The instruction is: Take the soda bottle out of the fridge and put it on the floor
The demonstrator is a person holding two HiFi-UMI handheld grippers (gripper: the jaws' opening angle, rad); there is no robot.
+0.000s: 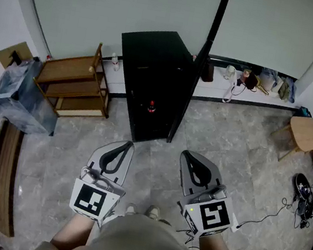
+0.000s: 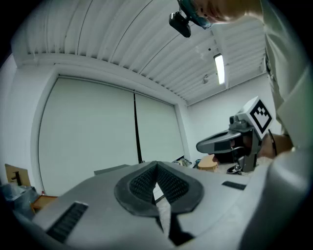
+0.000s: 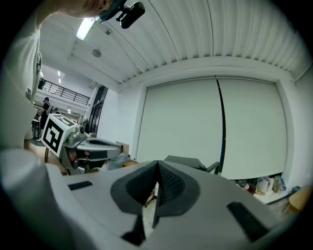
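A small black fridge [image 1: 151, 73] stands against the far wall with its door [image 1: 186, 94] swung open on the right. Inside, low down, a dark soda bottle [image 1: 151, 107] with a red cap stands upright. My left gripper [image 1: 124, 144] and right gripper [image 1: 190, 155] are held level side by side, well short of the fridge, pointing toward it. Both are shut with nothing between the pads. The left gripper [image 2: 156, 166] shows its pads meeting at the tip, and so does the right gripper [image 3: 157, 163]. Neither gripper view shows the bottle.
A wooden shelf [image 1: 73, 87] stands left of the fridge, with a grey covered bin [image 1: 21, 96] further left. A wooden stool [image 1: 305, 133], shoes [image 1: 303, 190] and a cable lie at the right. Clutter sits on the ledge [image 1: 253, 81]. Tiled floor [image 1: 149, 168] separates me from the fridge.
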